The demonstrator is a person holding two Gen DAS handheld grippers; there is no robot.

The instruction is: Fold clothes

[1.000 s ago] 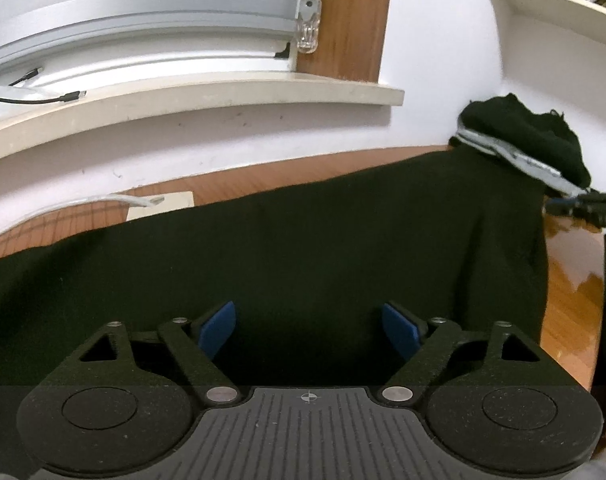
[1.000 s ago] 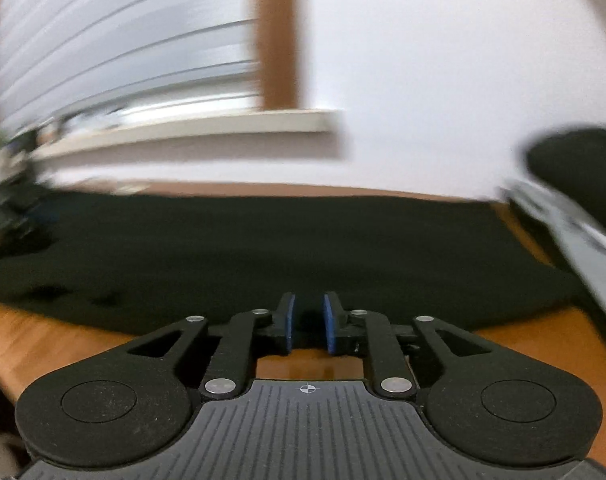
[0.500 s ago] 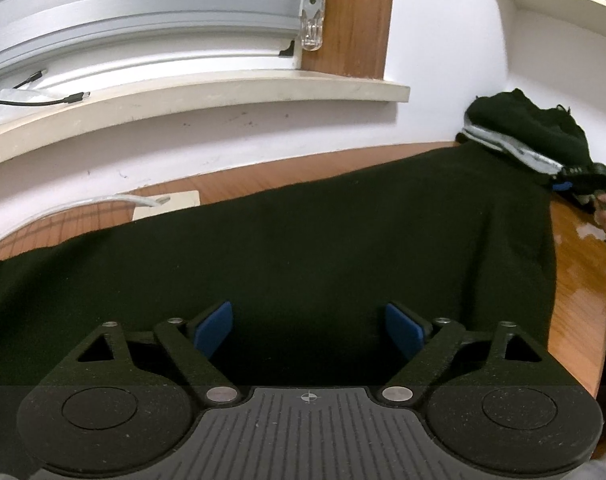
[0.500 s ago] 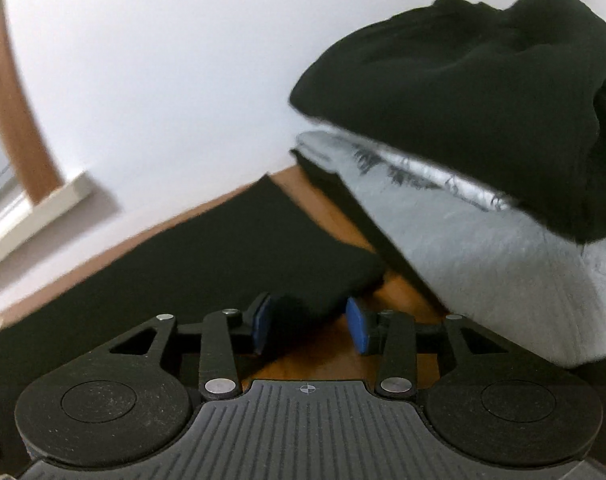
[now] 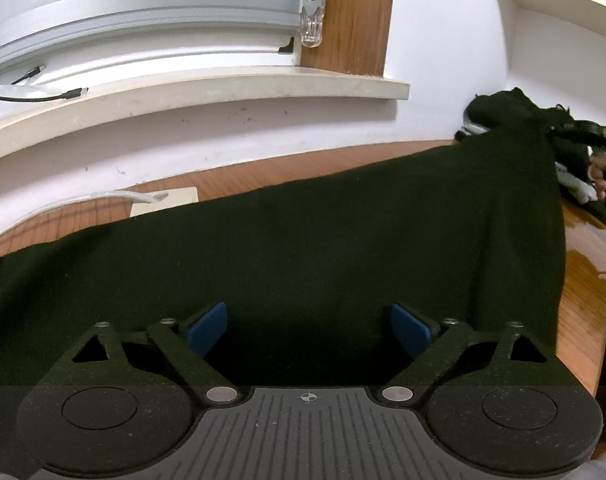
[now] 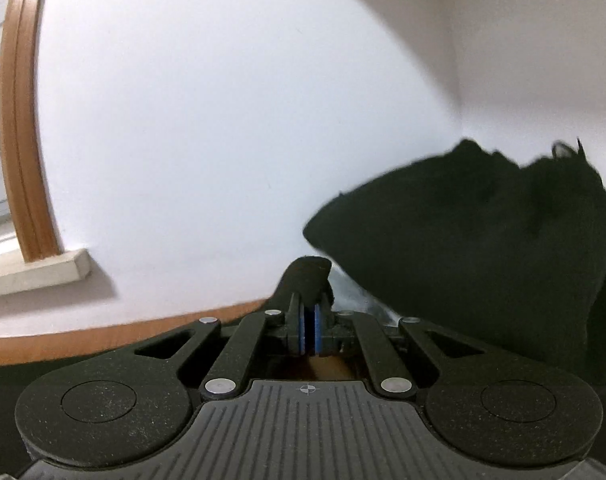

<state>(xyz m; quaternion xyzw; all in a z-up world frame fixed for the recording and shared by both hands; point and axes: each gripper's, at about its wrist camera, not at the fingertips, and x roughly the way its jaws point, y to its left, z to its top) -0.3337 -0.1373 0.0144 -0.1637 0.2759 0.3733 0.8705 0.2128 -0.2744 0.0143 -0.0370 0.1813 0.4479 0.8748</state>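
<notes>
A large black garment (image 5: pixel 303 248) lies spread across the wooden table (image 5: pixel 583 292). My left gripper (image 5: pixel 307 326) is open, its blue pads just above the cloth's near part, holding nothing. My right gripper (image 6: pixel 310 326) is shut on the black garment's far right corner (image 6: pixel 307 276), which sticks up in a fold between the pads. In the left wrist view the right gripper (image 5: pixel 583 136) lifts that corner at the far right, so the cloth's right edge rises off the table.
A pile of clothes, black (image 6: pixel 483 248) on top of grey, sits at the table's far right against the wall. A windowsill (image 5: pixel 183 96) with a cable runs behind. A white cable and pad (image 5: pixel 163 200) lie at the table's back left.
My right gripper swung to the garment's far right corner, closed on it and lifted it. The cloth's right edge has risen. My left gripper stayed open and barely moved.
</notes>
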